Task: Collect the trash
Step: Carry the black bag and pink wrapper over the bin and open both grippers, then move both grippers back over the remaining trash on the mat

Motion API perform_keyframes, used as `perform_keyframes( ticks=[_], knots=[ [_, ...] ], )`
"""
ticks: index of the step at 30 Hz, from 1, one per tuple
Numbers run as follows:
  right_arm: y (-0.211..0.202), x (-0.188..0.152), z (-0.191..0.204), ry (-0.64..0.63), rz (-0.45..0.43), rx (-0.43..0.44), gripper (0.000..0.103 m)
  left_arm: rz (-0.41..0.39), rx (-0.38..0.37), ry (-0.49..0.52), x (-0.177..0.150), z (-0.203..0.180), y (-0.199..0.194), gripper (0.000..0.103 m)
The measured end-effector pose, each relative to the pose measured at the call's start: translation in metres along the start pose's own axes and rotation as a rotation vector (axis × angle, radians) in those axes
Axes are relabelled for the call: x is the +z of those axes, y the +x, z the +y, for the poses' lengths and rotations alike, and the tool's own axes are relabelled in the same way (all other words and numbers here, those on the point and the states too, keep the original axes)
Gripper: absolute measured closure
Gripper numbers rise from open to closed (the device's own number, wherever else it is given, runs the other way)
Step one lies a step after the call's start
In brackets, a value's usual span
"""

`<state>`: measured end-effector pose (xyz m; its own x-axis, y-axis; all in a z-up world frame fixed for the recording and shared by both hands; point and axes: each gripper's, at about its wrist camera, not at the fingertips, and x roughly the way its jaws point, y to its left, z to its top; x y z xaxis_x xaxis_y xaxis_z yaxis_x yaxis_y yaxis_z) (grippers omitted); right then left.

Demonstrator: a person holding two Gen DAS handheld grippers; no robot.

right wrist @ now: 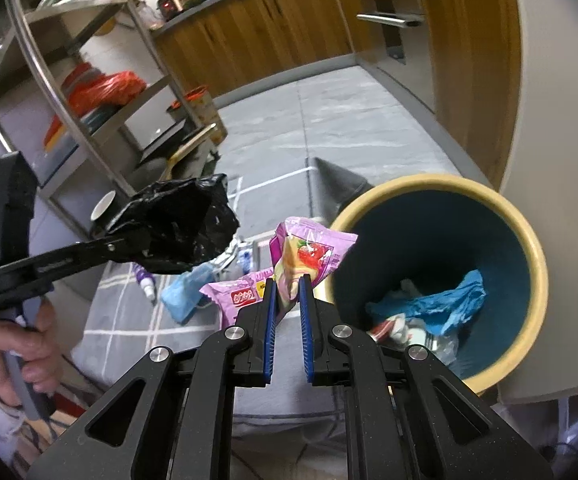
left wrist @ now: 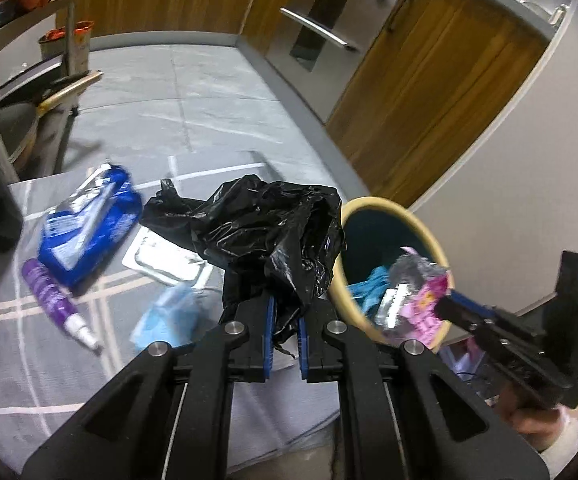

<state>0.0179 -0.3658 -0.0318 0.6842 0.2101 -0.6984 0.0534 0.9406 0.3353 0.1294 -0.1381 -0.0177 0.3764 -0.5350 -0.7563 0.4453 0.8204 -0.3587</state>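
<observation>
My left gripper is shut on a crumpled black plastic bag and holds it above the grey checked cloth; the bag also shows in the right wrist view. My right gripper is shut on a pink snack wrapper and holds it just left of the bin's rim; the wrapper also shows in the left wrist view. The bin has a yellow rim and dark blue inside, with blue plastic and other scraps at the bottom.
On the cloth lie a blue packet, a purple tube, a foil tray, light blue plastic and another pink wrapper. A metal shelf rack stands at the left, wooden cabinets behind.
</observation>
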Motion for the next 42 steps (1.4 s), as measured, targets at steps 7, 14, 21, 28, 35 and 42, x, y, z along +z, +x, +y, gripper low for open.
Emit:
perform_keyframes(
  ticks=[7,14,21,28,35,42],
  knots=[
    [-0.012,0.000,-0.032,0.054,-0.032,-0.038,0.090,0.017,-0.049,0.045,0.004,-0.039,0.018,0.095],
    [-0.021,-0.006,-0.064,0.103,-0.046,-0.086,0.090,0.047,-0.083,0.096,0.003,-0.079,0.047,0.095],
    [-0.018,-0.014,-0.090,0.158,-0.032,-0.106,0.090,0.079,-0.095,0.160,-0.004,-0.113,0.073,0.095],
    [0.002,-0.021,-0.105,0.205,0.022,-0.108,0.090,0.124,-0.075,0.185,-0.016,-0.126,0.099,0.095],
    [0.011,-0.024,-0.112,0.238,0.054,-0.131,0.072,0.154,-0.072,0.205,-0.025,-0.125,0.113,0.081],
    [0.004,-0.022,-0.112,0.249,0.020,-0.129,0.061,0.115,-0.084,0.195,-0.021,-0.118,0.098,0.051]
  ],
)
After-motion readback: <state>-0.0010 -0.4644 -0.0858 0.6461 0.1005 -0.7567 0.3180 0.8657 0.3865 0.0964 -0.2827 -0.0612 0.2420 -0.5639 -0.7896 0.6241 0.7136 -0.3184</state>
